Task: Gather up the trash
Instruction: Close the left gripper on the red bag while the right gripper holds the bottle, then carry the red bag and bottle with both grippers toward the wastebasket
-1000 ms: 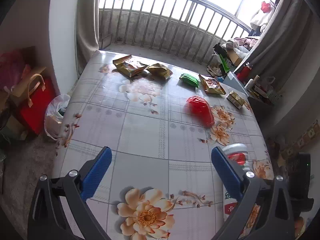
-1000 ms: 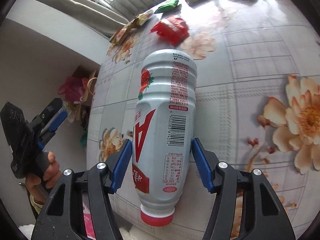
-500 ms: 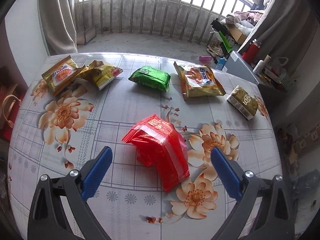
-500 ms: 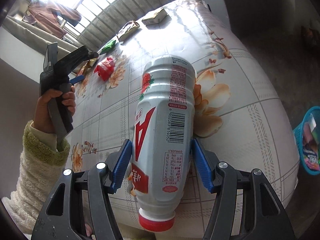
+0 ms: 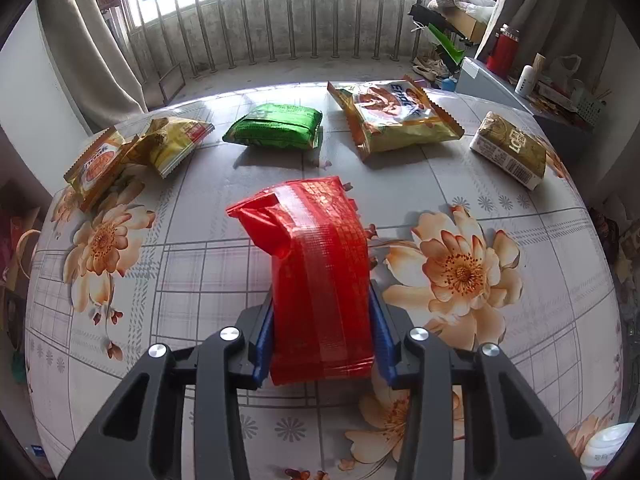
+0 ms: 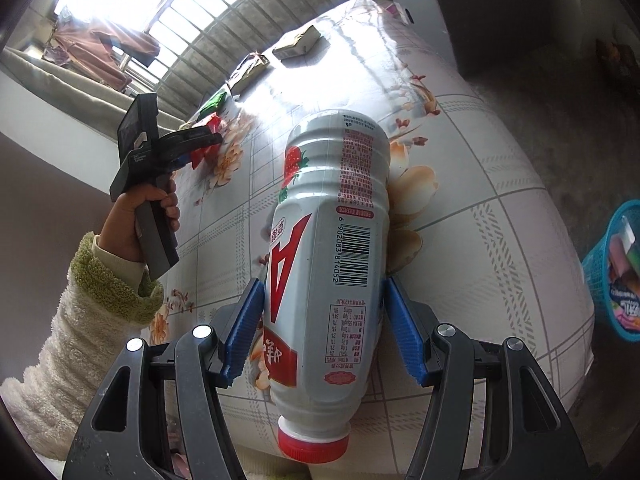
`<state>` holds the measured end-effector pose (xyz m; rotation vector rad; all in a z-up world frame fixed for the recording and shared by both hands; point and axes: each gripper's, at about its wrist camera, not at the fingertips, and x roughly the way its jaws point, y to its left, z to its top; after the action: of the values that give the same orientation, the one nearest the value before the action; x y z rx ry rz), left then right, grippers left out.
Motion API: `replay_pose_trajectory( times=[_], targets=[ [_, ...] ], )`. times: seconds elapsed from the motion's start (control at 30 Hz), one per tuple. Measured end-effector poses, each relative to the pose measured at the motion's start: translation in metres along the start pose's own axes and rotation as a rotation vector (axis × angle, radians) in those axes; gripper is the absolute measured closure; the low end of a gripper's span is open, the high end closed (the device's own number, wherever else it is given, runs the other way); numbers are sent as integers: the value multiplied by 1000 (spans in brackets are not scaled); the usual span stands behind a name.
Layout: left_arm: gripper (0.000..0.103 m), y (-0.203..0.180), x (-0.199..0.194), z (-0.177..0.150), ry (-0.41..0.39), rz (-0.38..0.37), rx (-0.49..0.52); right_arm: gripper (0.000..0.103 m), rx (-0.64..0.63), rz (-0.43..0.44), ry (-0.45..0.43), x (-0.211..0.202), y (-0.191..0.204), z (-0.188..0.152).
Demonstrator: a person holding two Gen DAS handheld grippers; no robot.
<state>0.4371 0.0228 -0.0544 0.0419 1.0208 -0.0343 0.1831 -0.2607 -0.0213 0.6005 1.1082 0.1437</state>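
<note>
Item: red wrapper [image 5: 320,280], crinkled foil pack, near the middle of the flowered tablecloth [image 5: 192,264]. Lower end between the blue pads [image 5: 262,344] of the left gripper [image 5: 322,340]; jaws closing, pads already touching both flanks of the pack. Upper end free, folded corner toward the window bars.

Item: white drink bottle [image 6: 332,264], red cap toward the camera, clamped across its waist by the right gripper [image 6: 324,328], carried above the table's near edge.

Item: blue basket [image 6: 612,276], on the floor off the table's right side, some wrappers inside; probably the bin for the trash, though only part of it shows at the frame's rim.

Remaining on the cloth, untouched: green packet [image 5: 276,126], large snack bag [image 5: 394,120], small carton [image 5: 508,152], two yellow bags [image 5: 132,152] at the left.

Handling note for the step in hand:
- Finish closing gently; foil is soft and slippery, likely to buckle, not resist.
- Grip low and square, as now, pads flat on the flanks.
- Lift straight up before swinging, to clear the neighbouring packets.
- Keep the bottle level and well apart from the left tool while both travel toward the basket.
</note>
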Motion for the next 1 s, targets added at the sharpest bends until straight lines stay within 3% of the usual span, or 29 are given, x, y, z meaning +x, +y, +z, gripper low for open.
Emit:
replay_pose_trajectory(
  times=[0.23,0.7,0.87,0.97,1.0],
  targets=[
    [69,5,-16,-25,7,-56,30,45,11,8,-8,-5,-5,-5],
    [70,-14,-102,-140,55,-340,158,46,37,-14,-22,-13,-12,-10],
    [69,-15,-124,-175,60,-331,198,45,42,-15,-18,-13,-13,-13],
    [65,-16,-129,-184,56,-309,212,45,46,-18,-13,-11,-12,-11],
    [58,-15,-132,-186,56,-302,212,45,45,-21,-12,-11,-12,-10]
  ],
)
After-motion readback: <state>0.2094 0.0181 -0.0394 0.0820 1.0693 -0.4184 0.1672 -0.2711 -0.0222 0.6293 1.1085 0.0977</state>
